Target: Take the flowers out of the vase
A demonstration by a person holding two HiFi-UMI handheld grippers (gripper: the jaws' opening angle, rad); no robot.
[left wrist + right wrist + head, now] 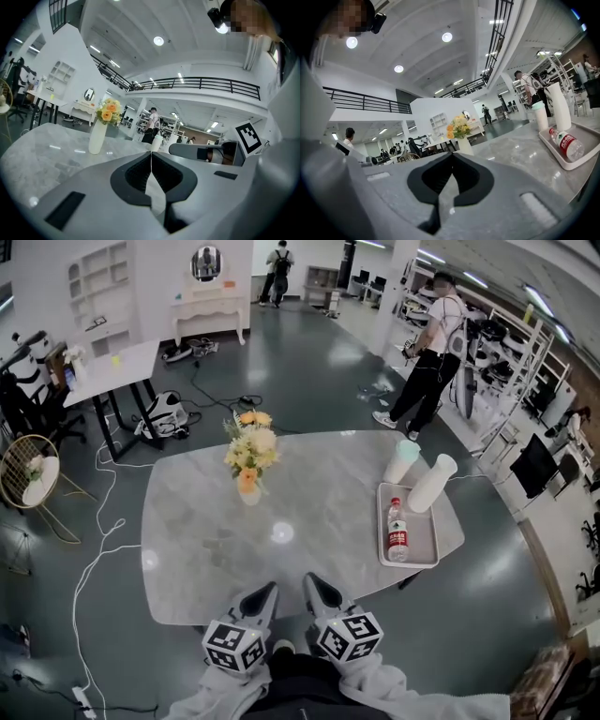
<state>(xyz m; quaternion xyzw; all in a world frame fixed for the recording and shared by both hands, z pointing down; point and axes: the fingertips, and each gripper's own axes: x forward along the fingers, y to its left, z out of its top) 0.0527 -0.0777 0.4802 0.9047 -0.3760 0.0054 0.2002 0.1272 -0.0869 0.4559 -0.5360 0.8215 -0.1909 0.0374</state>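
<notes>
A bunch of yellow and orange flowers (251, 448) stands upright in a small white vase (249, 493) on the far left part of the marble table (309, 512). At the near edge of the table, my left gripper (272, 589) and right gripper (311, 579) lie side by side, pointing toward the vase and well short of it. Both are shut with nothing between the jaws. The left gripper view shows the vase (97, 137) and flowers (108, 110) ahead to the left of my left gripper (151, 153). In the right gripper view the flowers (458, 126) rise just beyond my right gripper (452, 154).
A white tray (422, 535) at the table's right edge holds a water bottle (397, 529) and a tall white cup (433, 482); another cup (401, 461) stands beside it. A person (429, 352) stands beyond the table. Cables and a gold chair (28, 474) are on the floor at left.
</notes>
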